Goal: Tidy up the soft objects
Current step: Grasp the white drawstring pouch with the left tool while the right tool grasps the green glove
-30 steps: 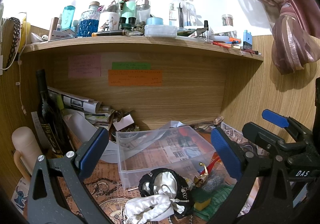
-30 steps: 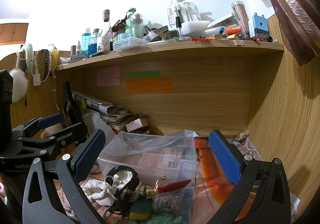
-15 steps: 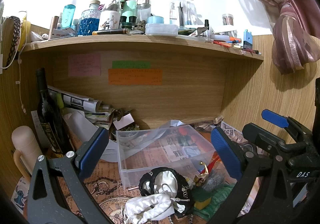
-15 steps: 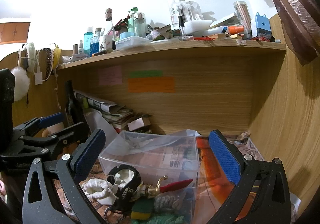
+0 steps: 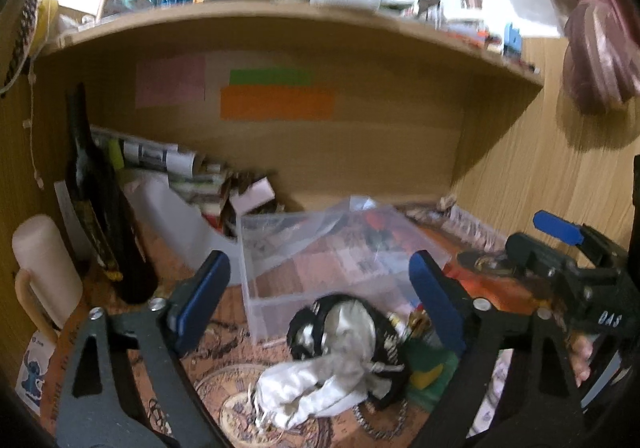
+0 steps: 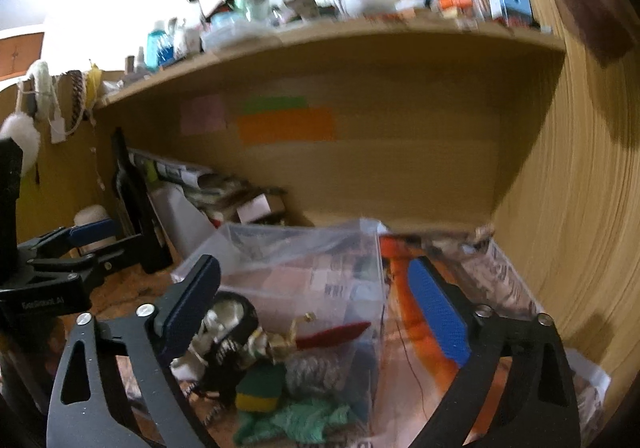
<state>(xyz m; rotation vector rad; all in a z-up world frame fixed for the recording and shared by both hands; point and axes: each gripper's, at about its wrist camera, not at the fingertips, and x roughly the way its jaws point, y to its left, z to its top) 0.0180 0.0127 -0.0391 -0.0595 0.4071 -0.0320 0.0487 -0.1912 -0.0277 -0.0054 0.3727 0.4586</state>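
Observation:
A pile of soft things lies on the patterned desk mat in front of a clear plastic bin (image 5: 320,248): a white drawstring pouch (image 5: 312,384), a black-and-white pouch (image 5: 344,332), a green-and-yellow sponge (image 5: 428,364) and a green cloth (image 6: 304,420). My left gripper (image 5: 320,304) is open and empty above the pouches. My right gripper (image 6: 316,308) is open and empty over the bin (image 6: 304,268) and the sponge (image 6: 260,388). Each gripper shows at the edge of the other's view.
A dark wine bottle (image 5: 100,204) and a cream mug (image 5: 44,276) stand at the left. Rolled newspapers (image 5: 160,160) and small boxes lie at the back. A gold-handled red tool (image 6: 320,336) lies by the bin. A crowded shelf (image 5: 280,12) hangs overhead; a wooden wall is on the right.
Both grippers have moved forward and down toward the pile; the views are now motion-blurred. Both stay open and empty.

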